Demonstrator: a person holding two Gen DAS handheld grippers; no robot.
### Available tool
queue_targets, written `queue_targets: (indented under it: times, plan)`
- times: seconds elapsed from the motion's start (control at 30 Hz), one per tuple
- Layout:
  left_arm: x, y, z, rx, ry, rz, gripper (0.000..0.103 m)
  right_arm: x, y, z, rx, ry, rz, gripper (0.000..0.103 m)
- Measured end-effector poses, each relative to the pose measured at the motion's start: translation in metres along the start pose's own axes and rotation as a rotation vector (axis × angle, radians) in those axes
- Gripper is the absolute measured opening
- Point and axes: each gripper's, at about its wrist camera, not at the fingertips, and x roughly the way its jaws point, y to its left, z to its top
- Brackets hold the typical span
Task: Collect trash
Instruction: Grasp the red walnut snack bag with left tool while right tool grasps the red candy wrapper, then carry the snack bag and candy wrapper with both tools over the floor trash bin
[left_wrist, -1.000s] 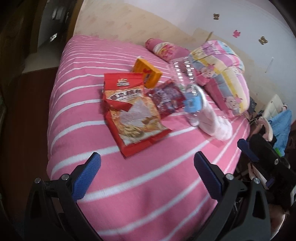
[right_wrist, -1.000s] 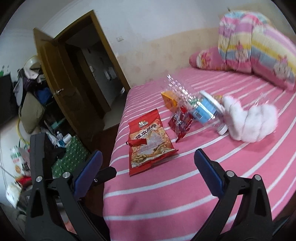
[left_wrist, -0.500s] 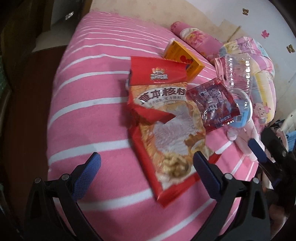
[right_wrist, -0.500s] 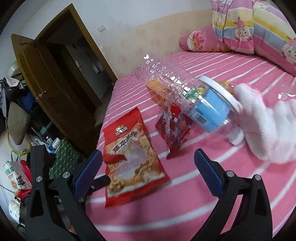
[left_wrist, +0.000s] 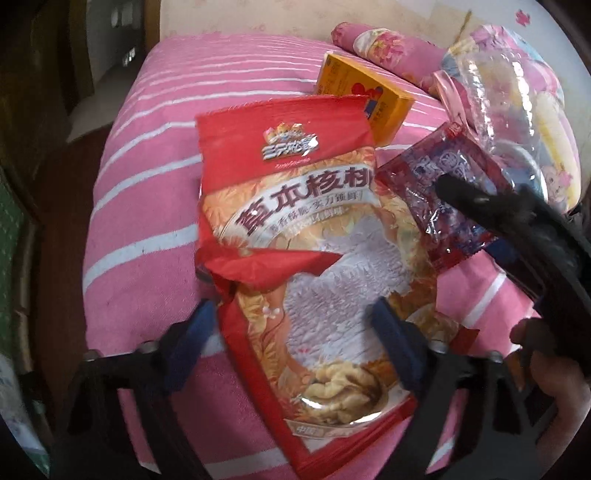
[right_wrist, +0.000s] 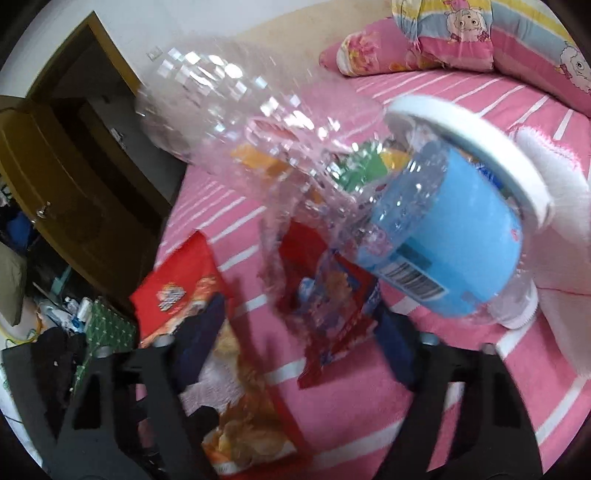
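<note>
Left gripper (left_wrist: 291, 328): jaws spread wide, nothing between them. The blue pads straddle the lower half of the red walnut snack bag (left_wrist: 306, 258), which lies flat on the bed (left_wrist: 147, 184) toward its near-left corner. Whether the pads touch the bag cannot be told.

Right gripper (right_wrist: 299, 350): jaws likewise apart and empty. It hovers over the small dark-red wrapper (right_wrist: 332, 306), with the clear plastic bottle (right_wrist: 332, 177) lying just beyond it, blue label and white cap end toward the right. In the left wrist view, the right gripper's black frame crosses above the same wrapper.

Outward from the tongs: an orange carton (left_wrist: 364, 96) sits beyond the snack bag, toward the head of the bed. A white plush item (right_wrist: 554, 192) lies against the bottle's cap end. Pillows (right_wrist: 461, 37) are stacked at the far edge.

Hazards:
- Both grippers work close together over adjacent trash; simultaneous closing may cause frame collision.
- The snack bag is flat and slick. Closing on it from above may pinch the bedspread instead, or slide the film aside.
- The bottle is round and light; a nudge could roll it toward the bed's edge.
</note>
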Motion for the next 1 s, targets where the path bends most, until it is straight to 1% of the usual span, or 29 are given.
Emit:
queue_targets:
  times: [0.03, 0.07, 0.1, 0.13, 0.17, 0.2, 0.23, 0.27, 0.37, 0.4, 0.53, 0.63, 0.8, 0.9, 1.0]
  plan:
    - [0.0, -0.001, 0.001, -0.003, -0.003, 0.002, 0.072, 0.005, -0.003, 0.0, 0.01, 0.009, -0.002, 0.063]
    - [0.0, 0.0, 0.002, -0.009, -0.004, 0.006, 0.067, 0.008, -0.004, 0.0, 0.017, 0.015, -0.003, 0.054]
    - [0.0, 0.0, 0.003, -0.017, -0.005, 0.009, 0.062, 0.01, -0.005, 0.0, 0.018, 0.02, -0.006, 0.048]
    - [-0.001, 0.003, 0.004, -0.035, -0.007, 0.013, 0.059, 0.012, -0.005, 0.0, 0.016, 0.027, -0.009, 0.032]
    - [-0.002, 0.004, 0.005, -0.041, -0.009, 0.016, 0.049, 0.013, -0.004, -0.001, 0.012, 0.031, -0.008, 0.027]
    - [-0.003, 0.006, 0.006, -0.045, -0.011, 0.017, 0.039, 0.012, -0.002, -0.002, 0.004, 0.029, 0.001, 0.025]
    - [-0.004, 0.008, 0.006, -0.05, -0.01, 0.014, 0.034, 0.011, 0.0, -0.002, -0.004, 0.026, 0.008, 0.02]
    - [-0.006, 0.009, 0.006, -0.055, -0.012, 0.008, 0.03, 0.01, 0.002, -0.002, -0.011, 0.024, 0.012, 0.017]
    - [-0.008, 0.013, 0.007, -0.069, -0.008, -0.024, 0.027, 0.003, 0.007, -0.005, -0.032, 0.009, 0.014, 0.016]
    - [-0.009, 0.015, 0.006, -0.08, -0.004, -0.039, 0.018, 0.001, 0.009, -0.005, -0.033, 0.006, 0.014, 0.016]
    - [-0.018, 0.029, -0.002, -0.156, 0.004, -0.118, 0.014, -0.018, 0.01, -0.009, -0.025, -0.003, 0.023, 0.016]
    - [-0.032, 0.033, -0.017, -0.188, -0.004, -0.15, 0.013, -0.034, 0.015, -0.016, -0.048, -0.003, 0.021, 0.015]
    - [-0.059, 0.033, -0.038, -0.19, -0.035, -0.189, 0.013, -0.07, 0.029, -0.029, -0.13, -0.013, 0.016, 0.015]
    - [-0.079, 0.035, -0.052, -0.185, -0.063, -0.196, 0.013, -0.089, 0.035, -0.037, -0.178, -0.009, 0.006, 0.015]
    - [-0.091, 0.042, -0.068, -0.227, -0.062, -0.217, 0.013, -0.103, 0.038, -0.047, -0.191, -0.006, 0.026, 0.015]
